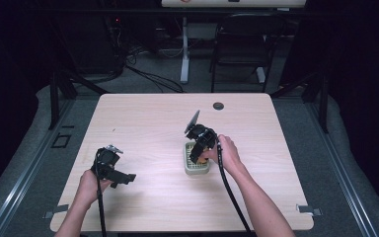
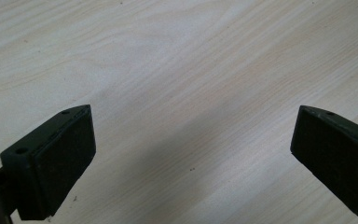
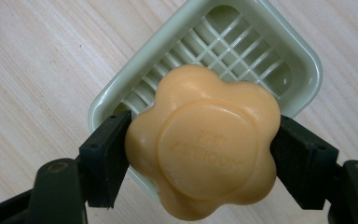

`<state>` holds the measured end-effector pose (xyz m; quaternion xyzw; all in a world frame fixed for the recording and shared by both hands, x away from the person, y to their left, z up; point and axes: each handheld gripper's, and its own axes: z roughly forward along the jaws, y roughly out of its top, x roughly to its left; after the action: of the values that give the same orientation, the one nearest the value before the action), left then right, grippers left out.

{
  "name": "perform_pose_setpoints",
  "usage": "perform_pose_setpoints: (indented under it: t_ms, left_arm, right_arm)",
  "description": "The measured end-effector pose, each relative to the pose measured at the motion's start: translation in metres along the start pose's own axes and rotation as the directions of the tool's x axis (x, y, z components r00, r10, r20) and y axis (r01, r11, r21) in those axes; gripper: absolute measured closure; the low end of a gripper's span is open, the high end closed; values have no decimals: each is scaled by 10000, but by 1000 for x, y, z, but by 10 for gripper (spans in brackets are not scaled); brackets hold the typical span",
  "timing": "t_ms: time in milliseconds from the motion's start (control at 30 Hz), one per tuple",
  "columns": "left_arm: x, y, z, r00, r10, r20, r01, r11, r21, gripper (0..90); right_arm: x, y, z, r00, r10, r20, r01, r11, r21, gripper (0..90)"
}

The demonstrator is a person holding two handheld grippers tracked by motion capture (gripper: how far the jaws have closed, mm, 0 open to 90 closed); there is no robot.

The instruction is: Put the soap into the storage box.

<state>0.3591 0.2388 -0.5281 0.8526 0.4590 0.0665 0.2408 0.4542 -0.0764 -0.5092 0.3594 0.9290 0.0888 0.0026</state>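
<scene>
The right gripper (image 3: 200, 154) has its fingers clamped on the orange flower-shaped soap (image 3: 203, 140), held at frame centre above the green soap dish (image 3: 303, 60). Whether it is being placed or removed is unclear. The left gripper (image 2: 191, 158) hangs wide open and empty over the surface (image 2: 177, 56).

Pale wood-grain table (image 3: 37, 70), matt and smooth. Glossy pale green plastic soap dish (image 3: 303, 56) with a slatted grid floor. Waxy, smooth orange soap (image 3: 203, 140), lettering embossed. Matt black jaw pads (image 2: 65, 158).
</scene>
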Motion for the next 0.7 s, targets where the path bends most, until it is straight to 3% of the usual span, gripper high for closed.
perform_pose_setpoints:
  t_ms: [700]
  left_arm:
    - [0, 0, 0, 10000, 14, -2, -14, 10000, 7, 0]
  right_arm:
    - [3, 7, 9, 9999, -43, 137, 43, 10000, -26, 265]
